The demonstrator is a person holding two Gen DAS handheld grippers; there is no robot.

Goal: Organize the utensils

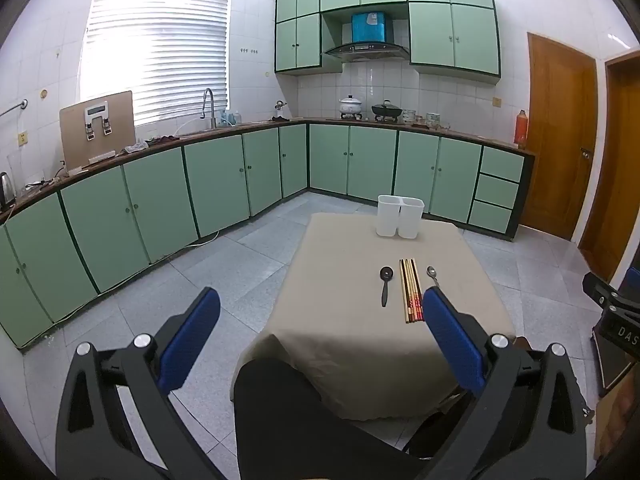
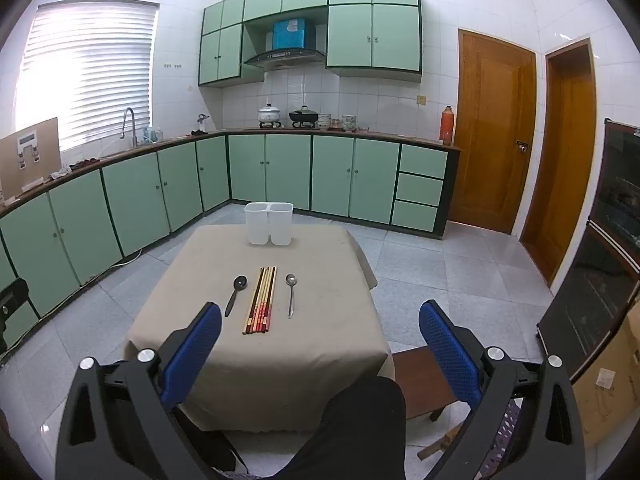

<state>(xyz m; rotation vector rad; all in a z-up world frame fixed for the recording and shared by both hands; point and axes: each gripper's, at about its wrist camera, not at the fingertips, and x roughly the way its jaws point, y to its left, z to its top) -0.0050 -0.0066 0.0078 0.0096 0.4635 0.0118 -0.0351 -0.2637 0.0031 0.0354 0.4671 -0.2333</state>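
In the left wrist view, the left gripper (image 1: 320, 320) is spread wide and holds nothing. Right of centre on the beige tablecloth (image 1: 344, 320) lie a black spoon (image 1: 386, 285), a chopstick bundle (image 1: 411, 290) and a metal spoon (image 1: 432, 275) — apart from each other and from the cloth's edges.

In the right wrist view, the right gripper (image 2: 320, 322) is also released. The white two-compartment holder (image 2: 269, 223) stands near the table's far edge — bare cloth separates it from the utensils.

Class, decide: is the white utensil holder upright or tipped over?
Upright: the white utensil holder stands on its base at the table's far edge, openings facing up.
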